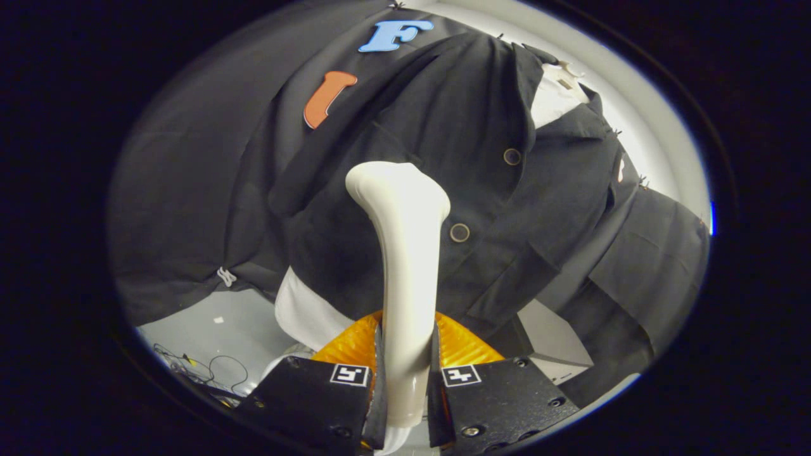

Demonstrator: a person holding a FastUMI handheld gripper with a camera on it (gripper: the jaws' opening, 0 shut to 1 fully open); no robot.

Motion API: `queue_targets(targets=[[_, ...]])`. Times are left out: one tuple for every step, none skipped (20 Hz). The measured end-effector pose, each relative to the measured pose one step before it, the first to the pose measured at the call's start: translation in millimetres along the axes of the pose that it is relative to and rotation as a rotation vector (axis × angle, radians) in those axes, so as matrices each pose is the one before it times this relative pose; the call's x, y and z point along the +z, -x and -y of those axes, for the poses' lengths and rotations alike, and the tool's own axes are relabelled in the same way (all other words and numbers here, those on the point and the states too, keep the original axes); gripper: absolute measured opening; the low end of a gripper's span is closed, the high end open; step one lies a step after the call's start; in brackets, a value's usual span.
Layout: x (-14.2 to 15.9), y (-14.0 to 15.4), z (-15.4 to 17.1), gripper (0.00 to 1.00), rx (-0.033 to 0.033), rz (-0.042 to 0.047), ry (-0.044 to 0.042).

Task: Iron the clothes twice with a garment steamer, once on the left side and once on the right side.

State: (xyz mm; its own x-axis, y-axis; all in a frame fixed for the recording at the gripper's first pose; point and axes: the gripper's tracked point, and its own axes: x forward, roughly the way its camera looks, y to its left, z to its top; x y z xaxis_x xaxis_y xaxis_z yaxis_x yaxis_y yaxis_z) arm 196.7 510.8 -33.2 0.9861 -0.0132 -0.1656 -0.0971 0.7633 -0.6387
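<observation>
A white garment steamer [403, 253] rises from between my fingers, and my gripper [405, 354] is shut on its handle. Its head points at a black button-up shirt [456, 139] that hangs on a white form just beyond it. The steamer head sits against the shirt's front panel, just to the side of the button placket, near a round button [460, 232]. Another button [512, 156] shows higher up. A white undershirt edge [304, 310] peeks out below the black hem. I cannot see steam.
Black cloth [196, 190] covers the booth wall behind the shirt. A white box [551, 342] stands low down beside the shirt's hem. Loose cables [203, 367] lie on the grey floor below, near my fingers.
</observation>
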Motion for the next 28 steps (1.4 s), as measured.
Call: queue_targets(targets=[[-4.20,-0.92,-3.12,0.29,0.00214,-0.00625,0.00873],[-2.89,-0.88,-1.34,0.28,0.00299,-0.00293,-0.00021],[-4.35,-0.92,-1.55,0.28,0.00337,-0.00683,0.00645],[-6.02,-2.15,-3.76,0.28,0.00836,-0.00784,0.00296],[-6.13,-0.35,-4.15,0.28,0.00576,-0.00399,-0.00410],[-7.48,-0.39,-4.04,0.29,0.00263,-0.00681,0.01155],[-6.69,-0.77,-4.50,0.29,0.00809,-0.00762,0.00563],[-7.09,-2.88,-4.25,0.29,0.00644,-0.00733,0.00704],[-7.91,-1.62,-3.44,0.29,0.00718,-0.01063,0.00955],[-8.25,-3.24,-3.25,0.29,0.00807,-0.00973,0.00485],[-6.93,-1.54,-3.02,0.29,0.00758,-0.01026,0.00750],[-7.48,-2.66,-3.86,0.29,0.00788,-0.00921,0.00912],[-6.09,-1.21,-2.87,0.29,0.00380,-0.00858,0.01182],[-6.47,-1.23,-3.91,0.29,0.00661,-0.00969,0.00617],[-7.97,-1.39,-4.71,0.29,0.00655,-0.01072,0.00837],[-4.14,-3.41,-1.02,0.29,0.00440,-0.00601,0.01097],[-3.69,-2.06,-1.24,0.29,0.00463,-0.00337,0.00375],[-2.67,-0.60,-0.98,0.29,0.00363,-0.00480,0.00486],[0.10,0.00,-0.03,0.29,0.00522,-0.00162,-0.00122],[0.90,1.09,-1.08,0.29,0.00559,-0.00084,-0.00198],[0.43,1.53,-0.88,0.29,0.00793,-0.00136,-0.00410],[-0.81,-0.85,-1.69,0.29,0.01021,0.00138,-0.00596],[0.78,1.27,0.11,0.29,0.01134,-0.00261,-0.01006],[0.77,3.39,-1.51,0.29,0.01600,-0.00379,-0.01843],[2.57,4.86,0.51,0.29,0.01566,0.00109,-0.02055],[1.07,10.18,4.16,0.28,0.01362,0.00467,-0.01790],[1.37,12.21,8.68,0.29,0.01489,0.00987,-0.02247],[1.41,9.02,10.63,0.29,0.01708,0.01147,-0.02156]])
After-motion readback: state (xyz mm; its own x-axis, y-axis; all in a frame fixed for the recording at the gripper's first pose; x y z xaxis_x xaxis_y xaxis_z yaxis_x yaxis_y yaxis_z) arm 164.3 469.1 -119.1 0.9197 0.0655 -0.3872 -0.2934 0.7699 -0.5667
